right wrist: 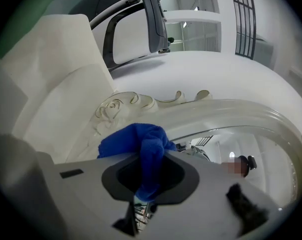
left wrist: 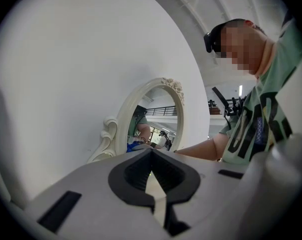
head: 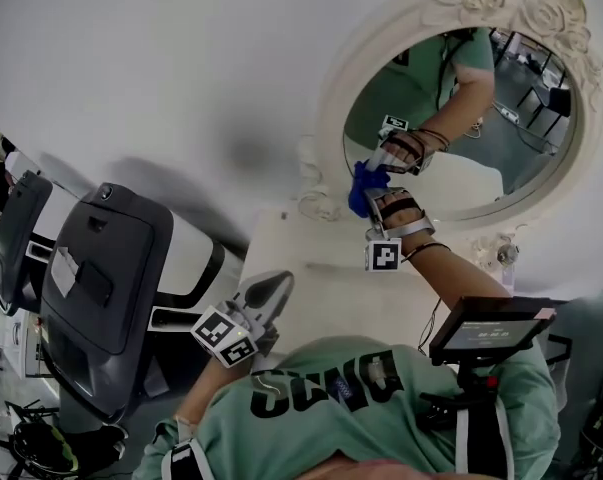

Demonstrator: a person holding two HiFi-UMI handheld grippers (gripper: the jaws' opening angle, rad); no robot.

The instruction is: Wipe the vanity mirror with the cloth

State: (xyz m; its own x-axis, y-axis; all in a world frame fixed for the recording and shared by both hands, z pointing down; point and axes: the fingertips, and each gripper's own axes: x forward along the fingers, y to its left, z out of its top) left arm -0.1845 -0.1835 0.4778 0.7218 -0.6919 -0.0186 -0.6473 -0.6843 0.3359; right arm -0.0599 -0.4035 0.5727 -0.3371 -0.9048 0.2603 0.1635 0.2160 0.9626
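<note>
Blue cloth (right wrist: 140,144) clamped in fingers (right wrist: 85,184) of right gripper (right wrist: 149,159), at mirror (head: 471,108) edge, left gripper (left wrist: 152,151) fingers closed, empty

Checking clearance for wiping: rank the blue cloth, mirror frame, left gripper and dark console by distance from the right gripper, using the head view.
1. Blue cloth: clamped in the right gripper.
2. Mirror frame: just left of the cloth.
3. Left gripper: lower left.
4. Dark console: far left.
</note>
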